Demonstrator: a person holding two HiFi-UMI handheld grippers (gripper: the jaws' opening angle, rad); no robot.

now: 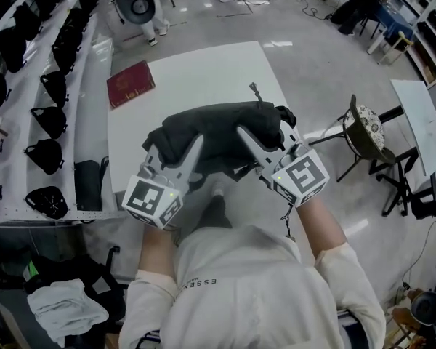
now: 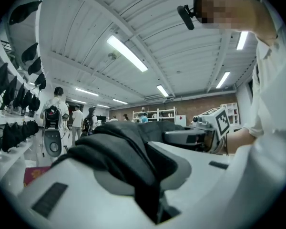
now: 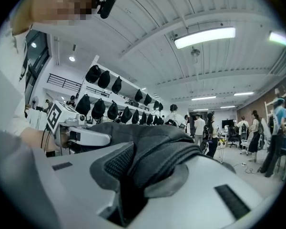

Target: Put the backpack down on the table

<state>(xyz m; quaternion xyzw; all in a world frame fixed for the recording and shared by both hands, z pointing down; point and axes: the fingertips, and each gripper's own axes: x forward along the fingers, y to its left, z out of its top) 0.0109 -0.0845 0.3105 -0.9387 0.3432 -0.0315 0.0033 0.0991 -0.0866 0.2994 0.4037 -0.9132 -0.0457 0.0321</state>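
A black backpack (image 1: 218,133) hangs above the white table (image 1: 203,67), held from the near side by both grippers. My left gripper (image 1: 173,147) is shut on a fold of the backpack's fabric (image 2: 121,151) at its left side. My right gripper (image 1: 267,133) is shut on a padded strap (image 3: 157,154) at the backpack's right side. Both grippers point level, side by side. In the left gripper view the right gripper (image 2: 212,125) shows beyond the fabric. The right gripper view shows the left gripper (image 3: 78,132) in the same way. A zip pull sticks up from the backpack's far edge.
A dark red book (image 1: 130,83) lies at the table's far left corner. White shelves (image 1: 87,64) with several black bags run along the left. A round stool (image 1: 365,126) and a stand are at the right. Bags and a white cloth (image 1: 65,307) lie on the floor at lower left.
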